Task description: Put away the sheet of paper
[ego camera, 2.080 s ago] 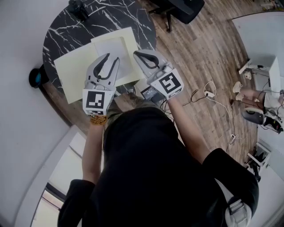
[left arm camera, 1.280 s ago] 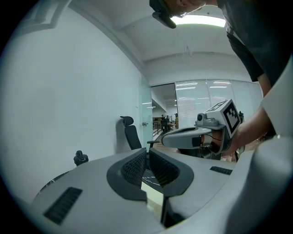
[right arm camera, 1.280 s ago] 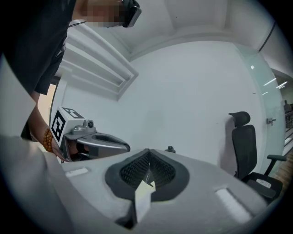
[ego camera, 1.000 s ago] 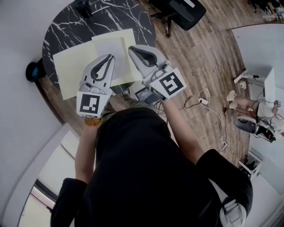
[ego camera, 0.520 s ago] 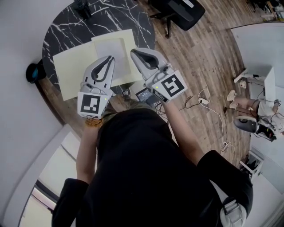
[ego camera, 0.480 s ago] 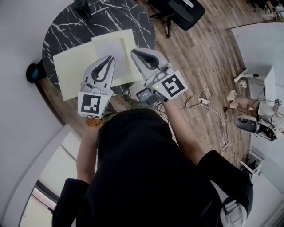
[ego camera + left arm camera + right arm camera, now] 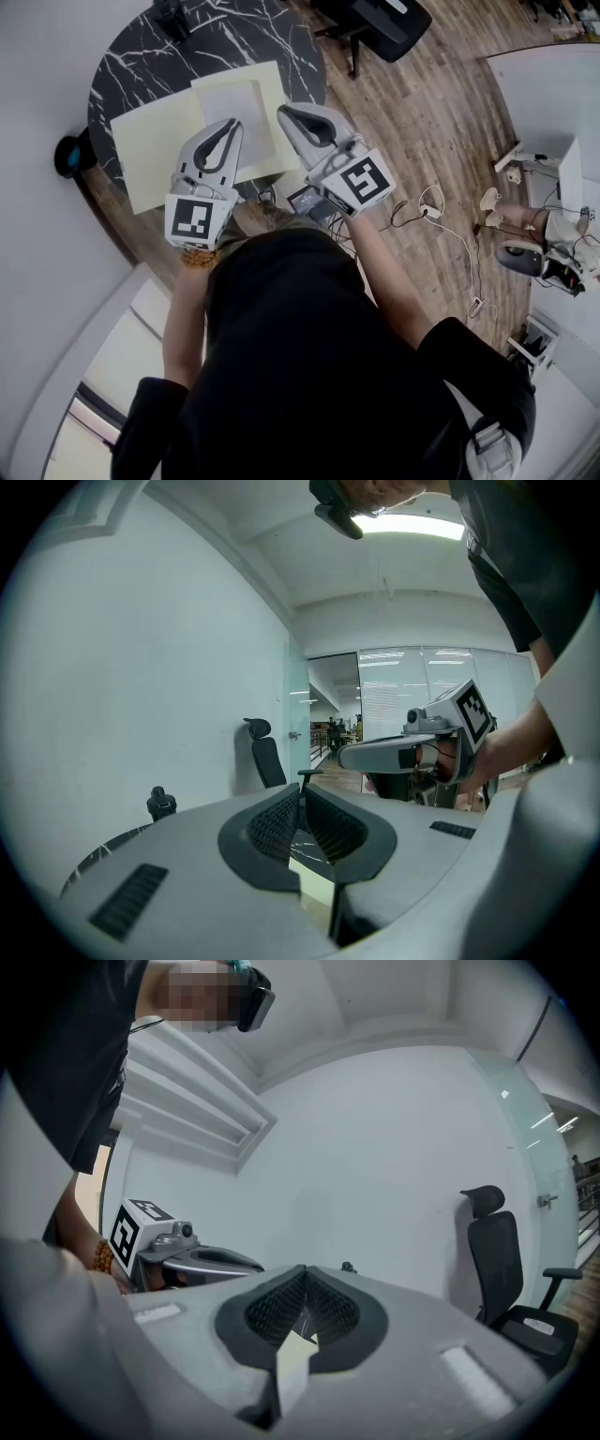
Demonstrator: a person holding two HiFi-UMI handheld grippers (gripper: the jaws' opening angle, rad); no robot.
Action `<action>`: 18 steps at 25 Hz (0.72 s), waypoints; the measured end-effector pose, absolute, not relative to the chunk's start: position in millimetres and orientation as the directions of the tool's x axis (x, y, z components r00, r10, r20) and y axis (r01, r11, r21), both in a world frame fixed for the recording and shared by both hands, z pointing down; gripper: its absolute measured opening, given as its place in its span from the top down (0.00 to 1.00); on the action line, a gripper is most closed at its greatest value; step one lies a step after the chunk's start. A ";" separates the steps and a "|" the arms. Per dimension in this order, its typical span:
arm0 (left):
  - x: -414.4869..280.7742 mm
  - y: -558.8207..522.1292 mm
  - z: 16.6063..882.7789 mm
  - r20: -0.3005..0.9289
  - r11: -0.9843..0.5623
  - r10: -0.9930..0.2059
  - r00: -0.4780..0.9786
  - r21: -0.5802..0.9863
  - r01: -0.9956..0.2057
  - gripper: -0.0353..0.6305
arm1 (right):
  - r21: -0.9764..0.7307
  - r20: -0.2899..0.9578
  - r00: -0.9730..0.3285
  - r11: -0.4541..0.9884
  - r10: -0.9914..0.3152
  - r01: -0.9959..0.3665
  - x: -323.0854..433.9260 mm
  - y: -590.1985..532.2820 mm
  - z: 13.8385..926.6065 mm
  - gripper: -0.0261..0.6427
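Observation:
A white sheet of paper [image 7: 234, 98] lies on an open pale yellow folder [image 7: 155, 145] on the round black marble table [image 7: 216, 37]. My left gripper [image 7: 230, 127] hovers over the folder's near edge, shut, with nothing in it. My right gripper [image 7: 286, 112] is beside it over the folder's right part, also shut and empty. In the left gripper view the jaws [image 7: 302, 794] meet, and the right gripper [image 7: 394, 754] shows beyond them. In the right gripper view the jaws [image 7: 303, 1293] meet, and the left gripper [image 7: 202, 1262] shows at the left.
A small black object [image 7: 169, 14] stands at the table's far edge. A black office chair [image 7: 380, 23] is on the wooden floor to the right of the table. Cables [image 7: 436, 202] lie on the floor. A white wall runs along the left.
The left gripper's jaws stood open in the earliest frame and are shut now. Both grippers have stayed over the folder's near edge.

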State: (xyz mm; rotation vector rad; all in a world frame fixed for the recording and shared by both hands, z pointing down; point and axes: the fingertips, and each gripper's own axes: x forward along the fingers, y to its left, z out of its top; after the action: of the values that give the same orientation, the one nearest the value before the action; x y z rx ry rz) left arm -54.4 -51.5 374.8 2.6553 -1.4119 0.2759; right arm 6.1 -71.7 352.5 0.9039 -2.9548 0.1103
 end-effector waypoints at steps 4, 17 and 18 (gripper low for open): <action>-56.5 -50.3 376.7 0.222 -0.553 -0.809 0.544 0.022 -0.833 0.90 | -0.058 0.083 -0.826 0.825 -0.557 -0.562 4.3 -71.6 355.1 0.96; -62.3 -51.2 381.0 0.236 -0.545 -0.811 0.536 0.031 -0.838 0.90 | -0.063 0.087 -0.839 0.837 -0.538 -0.543 -3.3 -72.4 358.9 0.96; -62.4 -51.3 381.1 0.235 -0.545 -0.811 0.536 0.031 -0.838 0.90 | -0.063 0.087 -0.839 0.837 -0.538 -0.543 -3.4 -72.3 359.1 0.96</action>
State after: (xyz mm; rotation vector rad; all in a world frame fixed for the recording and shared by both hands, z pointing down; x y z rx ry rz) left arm -62.4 -51.3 381.1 2.6286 -1.4200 0.2909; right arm -3.4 -72.3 359.1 0.8680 -2.9473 0.1306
